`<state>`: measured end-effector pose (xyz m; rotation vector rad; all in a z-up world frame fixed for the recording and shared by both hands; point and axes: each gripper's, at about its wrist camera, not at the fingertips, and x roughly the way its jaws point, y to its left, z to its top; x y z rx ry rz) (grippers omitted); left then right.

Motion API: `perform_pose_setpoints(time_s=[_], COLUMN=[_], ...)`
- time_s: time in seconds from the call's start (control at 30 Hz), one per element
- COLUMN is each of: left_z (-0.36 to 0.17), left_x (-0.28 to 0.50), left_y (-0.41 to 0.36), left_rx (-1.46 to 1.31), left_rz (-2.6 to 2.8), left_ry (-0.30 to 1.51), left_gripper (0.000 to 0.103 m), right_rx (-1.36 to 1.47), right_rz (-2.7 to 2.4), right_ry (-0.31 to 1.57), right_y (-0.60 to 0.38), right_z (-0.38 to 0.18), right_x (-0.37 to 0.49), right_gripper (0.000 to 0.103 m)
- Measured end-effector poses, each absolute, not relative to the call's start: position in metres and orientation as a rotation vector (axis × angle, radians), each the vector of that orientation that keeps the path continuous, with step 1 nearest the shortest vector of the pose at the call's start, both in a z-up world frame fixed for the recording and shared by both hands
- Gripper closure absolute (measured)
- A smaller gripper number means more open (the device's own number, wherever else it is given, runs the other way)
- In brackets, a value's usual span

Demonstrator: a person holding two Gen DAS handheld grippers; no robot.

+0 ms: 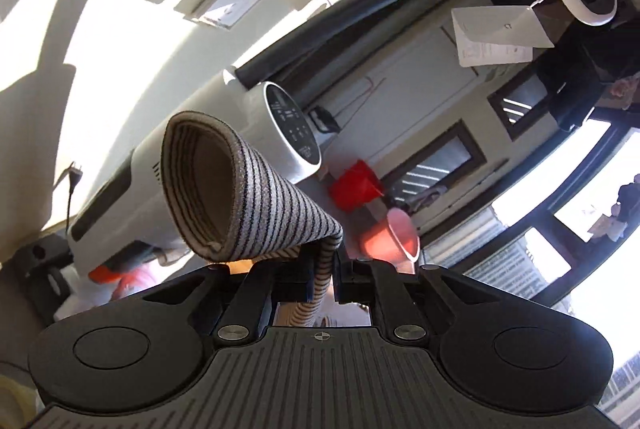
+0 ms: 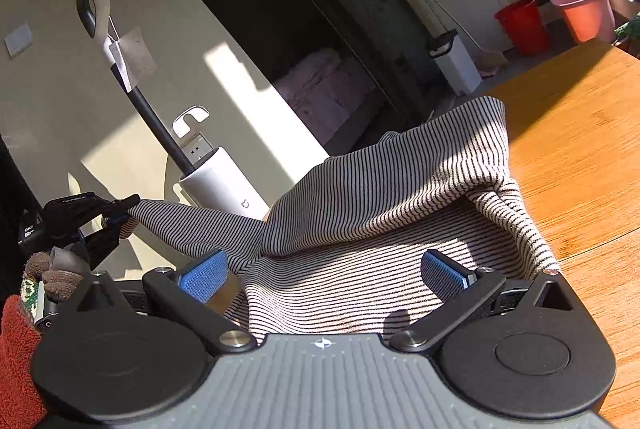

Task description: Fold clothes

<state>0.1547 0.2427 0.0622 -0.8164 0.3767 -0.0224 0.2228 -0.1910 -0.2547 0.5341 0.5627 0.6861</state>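
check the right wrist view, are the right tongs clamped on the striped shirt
No, the right tongs stand wide open, their blue pads apart above the striped shirt, gripping nothing.

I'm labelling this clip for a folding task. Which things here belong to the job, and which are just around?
Job:
striped garment
left gripper, shut on its sleeve
right gripper, open over it
table

Just around:
vacuum
red bucket
pink bin
wall socket

Harsh sunlight, hard shadows, fisheye-warped edges.
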Motion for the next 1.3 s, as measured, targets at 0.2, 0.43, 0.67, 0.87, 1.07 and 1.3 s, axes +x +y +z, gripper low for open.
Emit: perform_pose_setpoints(time_s=[0.2, 0.43, 0.67, 0.87, 1.07, 1.3], left_z=[0.098, 0.100, 0.066, 0.030, -0.005, -0.039], left_x=[0.205, 0.259, 0.249, 0.231, 0.210, 0.179], left_y=[0.153, 0.048, 0.036, 0.042, 0.049, 0.047], left_rx=[-0.675, -0.600, -0.548, -0.489, -0.441, -0.356], left_rz=[-0.230, -0.457, -0.436, -0.362, -0.290, -0.247], left_ry=[0.418, 0.539, 0.614, 0.676, 0.720, 0.690], left_gripper=[0.094, 0.092, 0.069, 0.056, 0.041, 0.018], right_rx=[0.544, 0.556, 0.557, 0.534, 0.509, 0.490], right_rz=[0.679, 0.670, 0.655, 0.647, 0.643, 0.655], right_ry=[0.574, 0.590, 0.620, 0.644, 0.659, 0.687], right_y=[-0.191, -0.191, -0.189, -0.184, -0.181, -0.180], right_z=[-0.256, -0.258, -0.260, -0.261, -0.261, -0.261], right_x=[0.224, 0.226, 0.229, 0.231, 0.232, 0.236], right_gripper=[0.000, 0.000, 0.000, 0.000, 0.000, 0.000])
